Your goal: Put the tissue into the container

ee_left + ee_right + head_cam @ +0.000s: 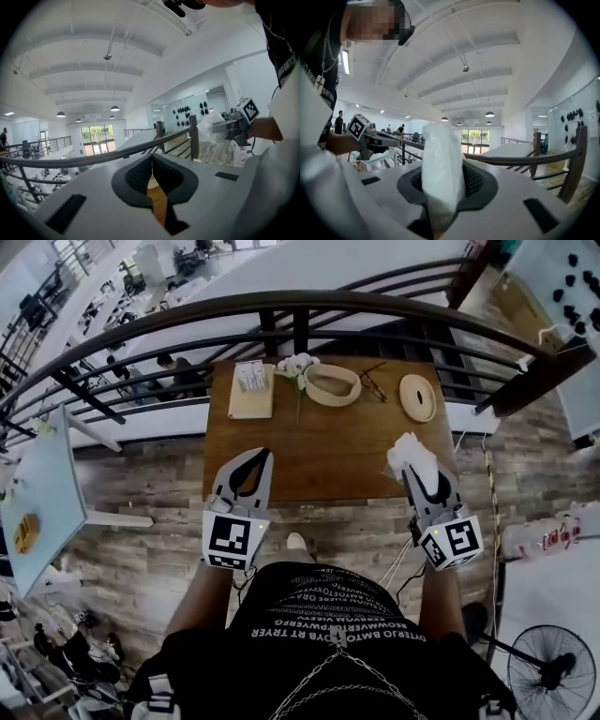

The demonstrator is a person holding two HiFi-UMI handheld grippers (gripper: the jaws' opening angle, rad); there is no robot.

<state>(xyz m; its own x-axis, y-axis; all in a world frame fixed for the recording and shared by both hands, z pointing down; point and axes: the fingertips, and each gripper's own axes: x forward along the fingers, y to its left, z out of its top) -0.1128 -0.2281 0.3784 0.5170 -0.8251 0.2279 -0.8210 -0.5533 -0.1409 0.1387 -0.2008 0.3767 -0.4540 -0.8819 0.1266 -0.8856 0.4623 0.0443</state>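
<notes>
A crumpled white tissue [411,452] sticks up from my right gripper [414,474], which is shut on it above the table's front right corner. In the right gripper view the tissue [440,164] fills the gap between the dark pads. The oval wooden container [333,385] stands open at the far middle of the wooden table [328,460], well ahead of both grippers. My left gripper [263,459] hovers over the table's front left, jaws shut with nothing in them; its pads [140,176] meet in the left gripper view. Both grippers are raised and point roughly level.
A wooden tissue box [251,390] sits at the far left, a white flower [297,367] beside the container, glasses [372,382] and an oval wooden lid [418,397] to the right. A dark railing [281,307] runs behind the table. A fan [548,671] stands bottom right.
</notes>
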